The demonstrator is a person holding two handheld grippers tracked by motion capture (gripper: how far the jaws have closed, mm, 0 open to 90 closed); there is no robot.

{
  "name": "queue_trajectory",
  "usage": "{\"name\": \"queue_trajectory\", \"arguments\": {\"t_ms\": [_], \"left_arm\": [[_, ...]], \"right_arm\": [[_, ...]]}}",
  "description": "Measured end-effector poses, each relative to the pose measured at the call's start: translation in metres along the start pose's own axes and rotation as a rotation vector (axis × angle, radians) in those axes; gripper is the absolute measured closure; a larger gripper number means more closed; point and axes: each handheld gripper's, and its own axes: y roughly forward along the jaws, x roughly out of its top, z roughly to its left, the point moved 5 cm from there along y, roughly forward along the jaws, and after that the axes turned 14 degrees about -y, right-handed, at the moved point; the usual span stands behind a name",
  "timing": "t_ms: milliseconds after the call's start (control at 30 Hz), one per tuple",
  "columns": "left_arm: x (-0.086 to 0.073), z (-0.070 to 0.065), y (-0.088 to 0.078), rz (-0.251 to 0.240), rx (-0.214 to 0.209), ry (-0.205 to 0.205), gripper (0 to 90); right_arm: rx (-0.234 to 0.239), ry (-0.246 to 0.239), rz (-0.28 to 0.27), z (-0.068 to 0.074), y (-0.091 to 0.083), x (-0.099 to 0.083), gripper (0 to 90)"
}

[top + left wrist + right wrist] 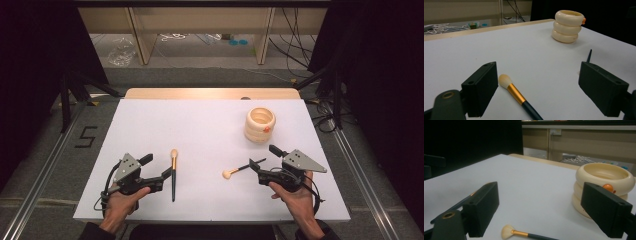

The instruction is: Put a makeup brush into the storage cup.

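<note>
Dark curtains (35,45), grey floor (210,75), wooden shelving (200,22).

Two hand-held grippers rest on a white table (150,130) near a cream ringed holder (260,125): the left gripper (159,169) beside a long brush (173,175), the right gripper (264,161) nearer the holder, by a short brush (242,169).

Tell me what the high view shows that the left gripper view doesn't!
The high view alone has both hands, the left gripper and right gripper as whole tools, the small makeup brush's fluffy tip, and a floor marked 5. The left gripper view alone has a close look along its own open jaws. Both share the long makeup brush, the cream ringed holder and the white table.
</note>
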Motion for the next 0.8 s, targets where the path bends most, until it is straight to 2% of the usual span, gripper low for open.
{"name": "queue_trajectory", "arguments": {"t_ms": [433,800], "left_arm": [[-0.002,0.0,0.0014,0.014,-0.005,-0.016,15.7],[-0.0048,0.0018,0.0028,0.048,0.018,-0.014,15.8]], "right_arm": [[-0.001,-0.001,0.002,-0.0002,0.0,-0.0002,16.1],[-0.001,-0.001,0.001,-0.0004,-0.0002,-0.0002,16.3]]}}
